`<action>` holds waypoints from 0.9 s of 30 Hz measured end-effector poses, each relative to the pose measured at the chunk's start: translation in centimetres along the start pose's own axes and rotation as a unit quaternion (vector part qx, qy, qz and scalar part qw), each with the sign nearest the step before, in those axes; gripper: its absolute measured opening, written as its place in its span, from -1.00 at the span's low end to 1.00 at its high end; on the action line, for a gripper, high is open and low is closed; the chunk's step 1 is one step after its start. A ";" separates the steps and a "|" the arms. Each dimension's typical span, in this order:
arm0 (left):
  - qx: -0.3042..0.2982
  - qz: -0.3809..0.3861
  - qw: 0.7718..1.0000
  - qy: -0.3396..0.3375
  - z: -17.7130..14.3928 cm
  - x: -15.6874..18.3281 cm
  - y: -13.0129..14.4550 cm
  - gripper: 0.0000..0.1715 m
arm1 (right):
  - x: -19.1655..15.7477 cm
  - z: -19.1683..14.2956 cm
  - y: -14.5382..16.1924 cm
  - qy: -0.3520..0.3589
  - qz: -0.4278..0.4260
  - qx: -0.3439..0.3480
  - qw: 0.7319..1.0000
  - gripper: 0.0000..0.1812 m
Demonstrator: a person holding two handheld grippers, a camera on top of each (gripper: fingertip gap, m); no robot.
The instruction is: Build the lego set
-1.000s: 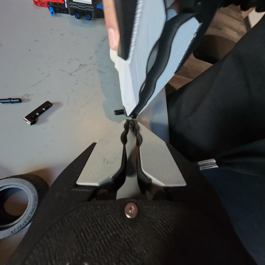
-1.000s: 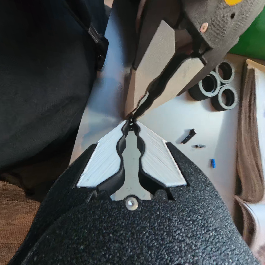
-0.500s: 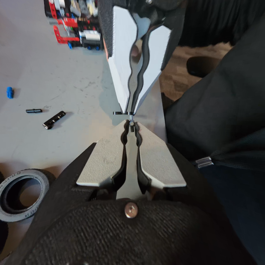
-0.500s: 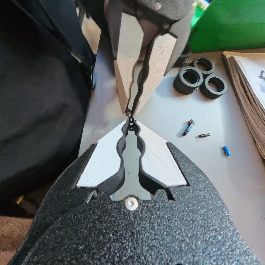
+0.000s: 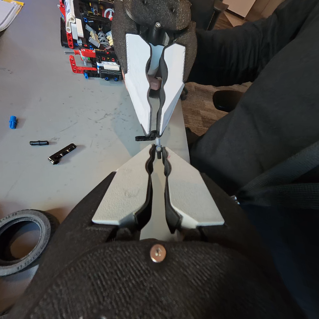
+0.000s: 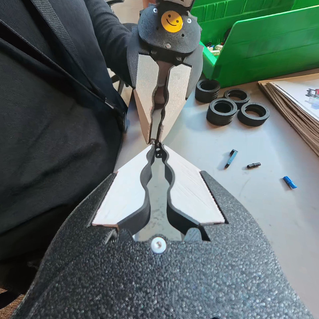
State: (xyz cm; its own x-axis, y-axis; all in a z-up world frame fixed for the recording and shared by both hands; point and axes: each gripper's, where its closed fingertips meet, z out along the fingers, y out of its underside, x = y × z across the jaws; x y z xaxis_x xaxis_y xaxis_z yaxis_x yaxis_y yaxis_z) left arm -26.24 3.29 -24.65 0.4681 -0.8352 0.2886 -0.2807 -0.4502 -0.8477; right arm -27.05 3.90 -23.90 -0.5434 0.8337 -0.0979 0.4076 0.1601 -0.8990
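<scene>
My two grippers meet tip to tip above the near edge of the grey table (image 5: 69,107). My left gripper (image 5: 158,149) is shut on a small grey and black pin piece (image 5: 158,152), whose grey end (image 5: 158,142) points at the other gripper. My right gripper (image 6: 158,148) is shut on a small black beam (image 6: 158,153). In the left wrist view the right gripper (image 5: 153,133) comes down from the top, and the black beam (image 5: 145,137) sticks out to the left of its tips. In the right wrist view the left gripper (image 6: 155,140) comes down from the top. Whether the two pieces are joined is hidden.
A partly built red, black and white model (image 5: 89,43) stands at the back. A black beam (image 5: 62,153), black pin (image 5: 38,143), blue pin (image 5: 13,122) and tyre (image 5: 22,240) lie on the table. Several tyres (image 6: 221,112), a green bin (image 6: 259,43) and a booklet stack (image 6: 293,107) lie right. A person's dark clothing (image 6: 51,120) is close. My left and right fingertips are right by each other.
Both grippers have swung round until they face each other head on, still tip to tip and still shut on their pieces. More of the model and the green bin has come into view.
</scene>
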 end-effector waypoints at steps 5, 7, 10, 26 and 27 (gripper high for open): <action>0.008 -0.032 0.999 -0.002 0.1 -0.4 -0.2 -0.94 | 0.0 -0.3 0.0 -0.021 0.016 0.006 1.000 -0.93; 0.010 -0.052 0.999 0.001 0.0 -0.7 -0.3 -0.94 | 0.1 -0.4 0.1 -0.034 0.035 0.003 0.999 -0.93; 0.008 -0.066 0.998 0.005 0.1 -0.9 -0.2 -0.94 | 0.1 -0.2 0.4 -0.056 0.058 -0.009 0.997 -0.93; 0.011 -0.086 0.996 0.017 0.1 -0.9 -0.2 -0.94 | 0.6 0.0 0.5 -0.056 0.069 -0.017 0.996 -0.93; 0.012 -0.085 0.996 0.016 0.0 -0.9 -0.3 -0.94 | 0.6 0.0 0.5 -0.058 0.069 -0.017 0.996 -0.93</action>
State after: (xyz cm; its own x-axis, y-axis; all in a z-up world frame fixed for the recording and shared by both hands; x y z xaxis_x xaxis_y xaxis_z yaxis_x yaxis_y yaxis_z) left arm -26.59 4.19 -24.72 0.4804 -0.7571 0.4428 -0.1791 -0.5789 -0.7955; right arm -27.17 4.49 -24.40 -0.5607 0.7830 -0.2693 0.5079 0.0684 -0.8587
